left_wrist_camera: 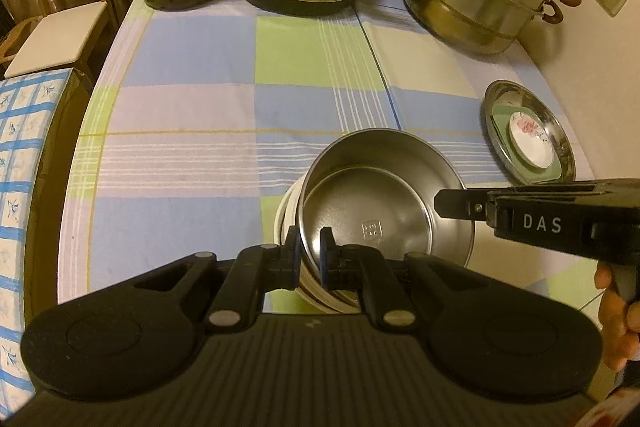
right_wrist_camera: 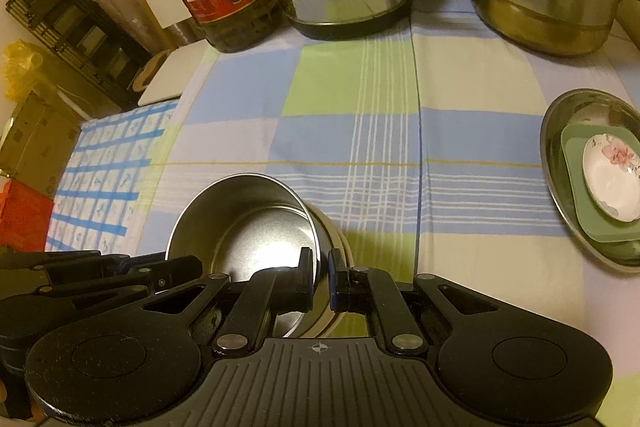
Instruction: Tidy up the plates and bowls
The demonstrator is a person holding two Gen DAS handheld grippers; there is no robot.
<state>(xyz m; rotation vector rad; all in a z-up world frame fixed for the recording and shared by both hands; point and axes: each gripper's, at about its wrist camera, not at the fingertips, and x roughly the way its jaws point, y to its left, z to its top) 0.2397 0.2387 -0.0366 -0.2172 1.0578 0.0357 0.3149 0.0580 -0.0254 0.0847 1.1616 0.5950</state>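
The left gripper (left_wrist_camera: 310, 247) pinches the near-left rim of the steel bowl (left_wrist_camera: 384, 211), one finger inside and one outside; the right gripper (right_wrist_camera: 320, 263) pinches the opposite rim the same way. The bowl sits tilted in a white bowl (left_wrist_camera: 288, 215) near the counter's front edge. Toward the right edge, a steel plate (right_wrist_camera: 560, 131) holds a green dish (right_wrist_camera: 576, 187) and a flowered saucer (right_wrist_camera: 612, 175). The step looks like nesting the bowls; next, probably level the steel bowl and let go. The white bowl is mostly hidden, so whether more bowls lie beneath is unclear.
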